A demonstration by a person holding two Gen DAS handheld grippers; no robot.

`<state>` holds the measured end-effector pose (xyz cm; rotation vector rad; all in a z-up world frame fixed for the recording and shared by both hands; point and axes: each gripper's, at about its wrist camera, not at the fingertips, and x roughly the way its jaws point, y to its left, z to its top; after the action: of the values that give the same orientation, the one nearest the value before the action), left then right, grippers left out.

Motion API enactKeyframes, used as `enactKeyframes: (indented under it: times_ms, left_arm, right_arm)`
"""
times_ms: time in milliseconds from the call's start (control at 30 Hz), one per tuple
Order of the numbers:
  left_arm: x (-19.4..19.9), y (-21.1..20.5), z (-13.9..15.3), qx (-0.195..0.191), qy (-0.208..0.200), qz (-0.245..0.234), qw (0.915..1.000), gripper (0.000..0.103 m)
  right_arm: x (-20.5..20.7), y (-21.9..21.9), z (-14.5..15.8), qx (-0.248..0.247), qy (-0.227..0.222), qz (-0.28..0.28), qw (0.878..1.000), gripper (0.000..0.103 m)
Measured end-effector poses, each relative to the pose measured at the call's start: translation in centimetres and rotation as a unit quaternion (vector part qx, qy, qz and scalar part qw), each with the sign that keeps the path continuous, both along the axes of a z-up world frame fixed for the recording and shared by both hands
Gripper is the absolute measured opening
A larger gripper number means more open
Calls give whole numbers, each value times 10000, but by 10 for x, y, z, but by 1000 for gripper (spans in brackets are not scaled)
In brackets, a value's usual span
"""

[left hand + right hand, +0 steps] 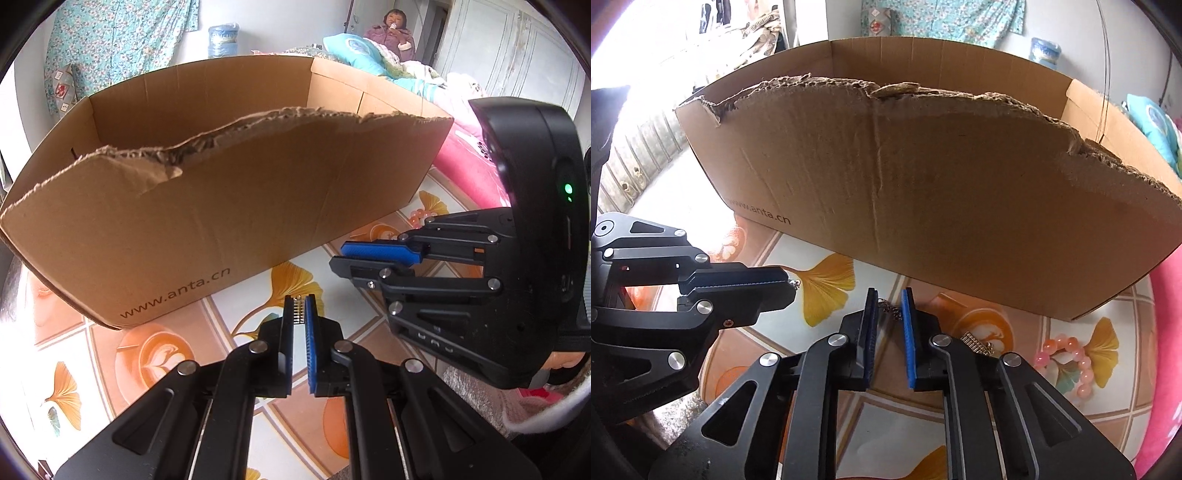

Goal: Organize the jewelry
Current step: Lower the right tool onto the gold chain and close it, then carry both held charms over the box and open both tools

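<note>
While I hold both tools low over the patterned tablecloth [236,314], my left gripper [300,306] is clamped on a small gold chain piece [298,312] at its tips. My right gripper [891,308] shows a thin chain [892,309] between its fingers; the jaws read as shut, though a gap shows. Just beside its right finger lies another gold piece [975,343], and a pink bead bracelet [1067,360] rests further right. Beyond stands the torn cardboard box [942,192].

One cardboard box [229,206], two claws — one pink bead bracelet [1067,360].
</note>
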<state>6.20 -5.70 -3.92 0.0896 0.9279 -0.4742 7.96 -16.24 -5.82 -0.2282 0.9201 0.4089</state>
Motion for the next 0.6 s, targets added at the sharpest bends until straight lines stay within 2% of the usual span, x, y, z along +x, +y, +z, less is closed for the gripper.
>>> enactKeyframes:
  times_ms: [133,200,267,400,600]
  left_arm:
    - [-4,4,4,-46,-46,35,10000,5]
    - [-7,7,7,-74,-56,84,9999,5]
    - [-11,9,13,-93,-118,107,9998,5]
    - [-25,12,29,-126,-401,92,9991,5]
    - [-53,15,58,-207,-895,-4,9958,5]
  right_arm:
    - [8,-3,1,74,175,-43,9998,2]
    - [13,-13,4,427,402,-125,9982,0]
    - [11,-20,7,566,449,-208,9972,0]
    - [-4,-29,23,788,355,-318,9957,0]
    - [-24,-48,62,1010,-117,-350,9942,0]
